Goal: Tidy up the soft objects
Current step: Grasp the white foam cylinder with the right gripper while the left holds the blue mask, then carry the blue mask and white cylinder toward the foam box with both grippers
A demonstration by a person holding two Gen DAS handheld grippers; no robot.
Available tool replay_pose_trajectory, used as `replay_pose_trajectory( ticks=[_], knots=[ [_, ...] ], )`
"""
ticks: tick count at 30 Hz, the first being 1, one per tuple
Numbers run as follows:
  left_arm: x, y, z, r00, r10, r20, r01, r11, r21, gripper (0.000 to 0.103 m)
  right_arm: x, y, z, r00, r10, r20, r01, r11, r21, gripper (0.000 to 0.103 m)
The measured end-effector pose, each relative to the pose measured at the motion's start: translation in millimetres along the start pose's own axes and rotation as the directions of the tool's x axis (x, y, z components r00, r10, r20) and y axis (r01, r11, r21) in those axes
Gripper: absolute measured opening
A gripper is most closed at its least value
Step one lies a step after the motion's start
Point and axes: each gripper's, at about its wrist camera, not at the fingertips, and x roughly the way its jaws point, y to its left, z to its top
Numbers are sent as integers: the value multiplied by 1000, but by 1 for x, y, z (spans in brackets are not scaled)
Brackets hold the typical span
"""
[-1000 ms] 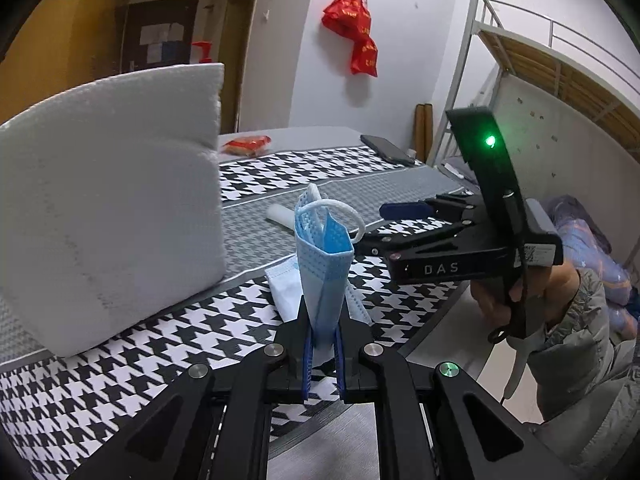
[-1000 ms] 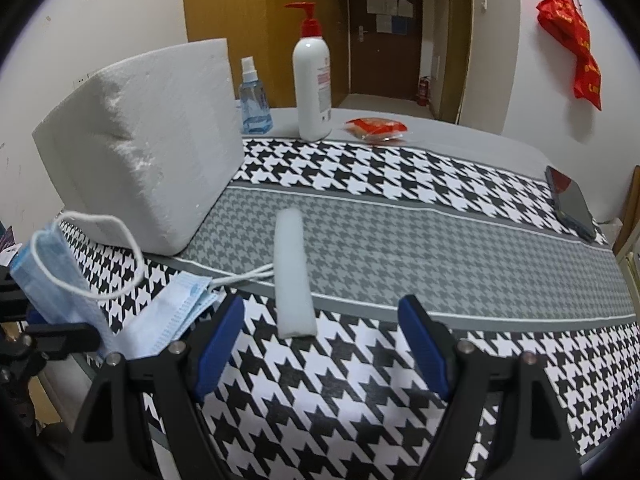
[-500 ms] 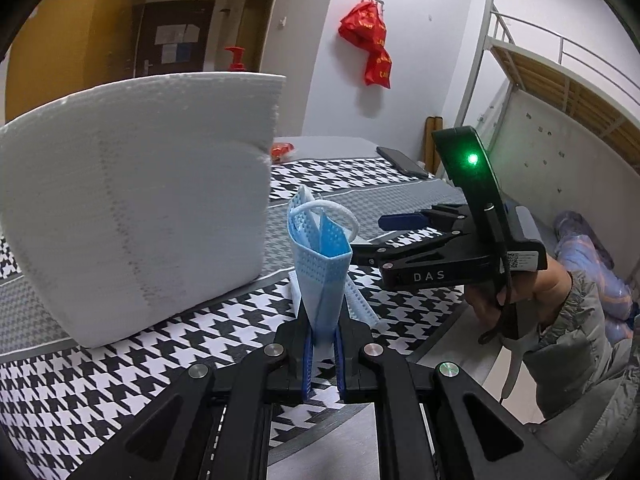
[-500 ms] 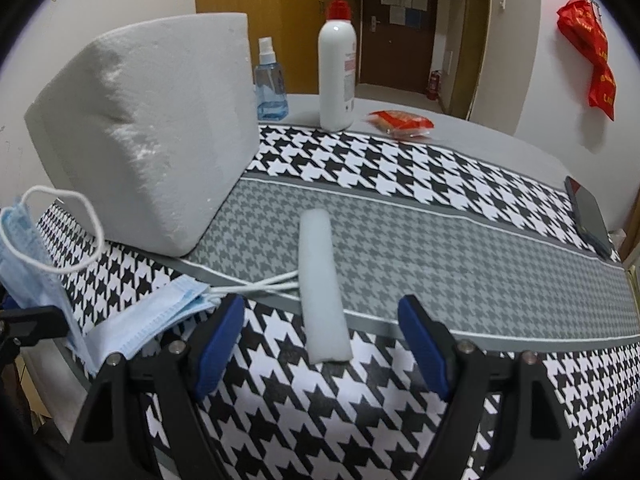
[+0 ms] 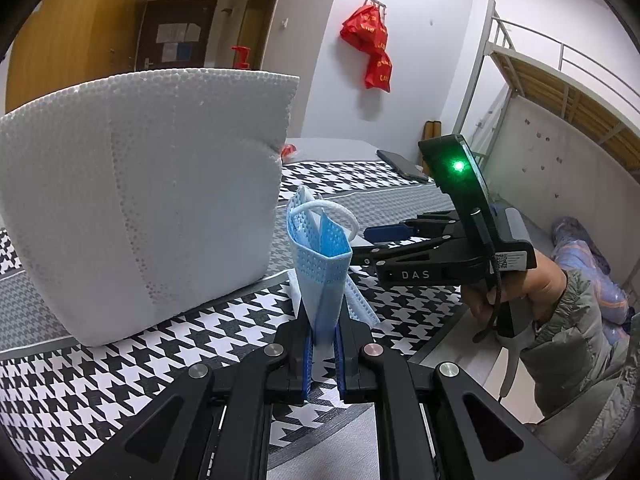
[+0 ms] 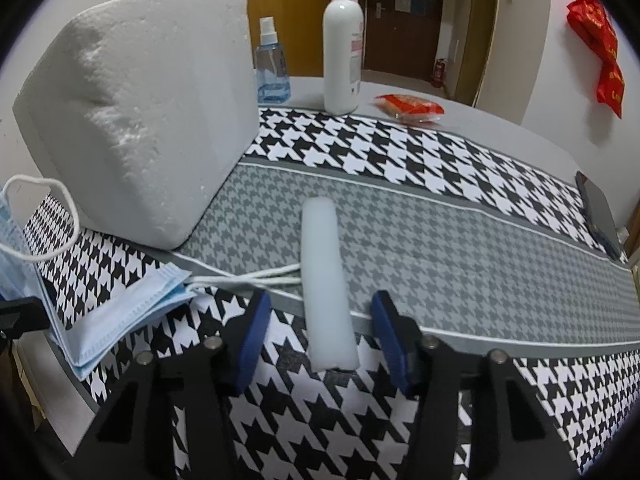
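- The left tool point(image 5: 322, 354) is pressed together on a folded blue mask point(image 5: 320, 264), holding it upright, off the surface, likely for stacking.
- The right tool point(image 6: 320, 334) straddles a white foam stick point(image 6: 325, 272); its jaws are closing, not yet pressing it.
- The stick lies flat on the houndstooth surface point(image 6: 460, 240), long axis pointing away from the tool, beside the foam block point(image 6: 140, 120).
- More masks point(image 6: 120, 316) lie just left.
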Motion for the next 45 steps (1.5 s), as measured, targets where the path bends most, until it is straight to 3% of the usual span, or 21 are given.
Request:
replay_pose_trajectory(
  ticks=[7, 13, 15, 18, 23, 45],
  knots=[
    [-3, 0, -1, 1000, 0, 7, 0, 1000, 2, 10, 1, 4, 2, 1000, -31, -3, 31, 999, -14, 51],
    [-8, -2, -1, 1000, 2, 19, -2, 1000, 8, 10, -2, 7, -1, 1000, -25, -11, 25, 1000, -16, 36],
    [-9, -3, -1, 1000, 3, 20, -3, 1000, 9, 10, -2, 5, -1, 1000, -30, -9, 30, 1000, -3, 26],
    [-9, -5, 0, 1000, 8, 22, -8, 1000, 14, 10, -5, -2, -1, 1000, -10, 4, 10, 999, 33, 22],
    [-13, -9, 4, 999, 6, 36, -7, 1000, 22, 10, -15, 3, -3, 999, 18, 30, -18, 1000, 18, 22],
    [-36, -37, 26, 993, 22, 114, -32, 996, 84, 10, -92, -4, -21, 980, 3, 200, -18, 997, 71, 22]
  ],
)
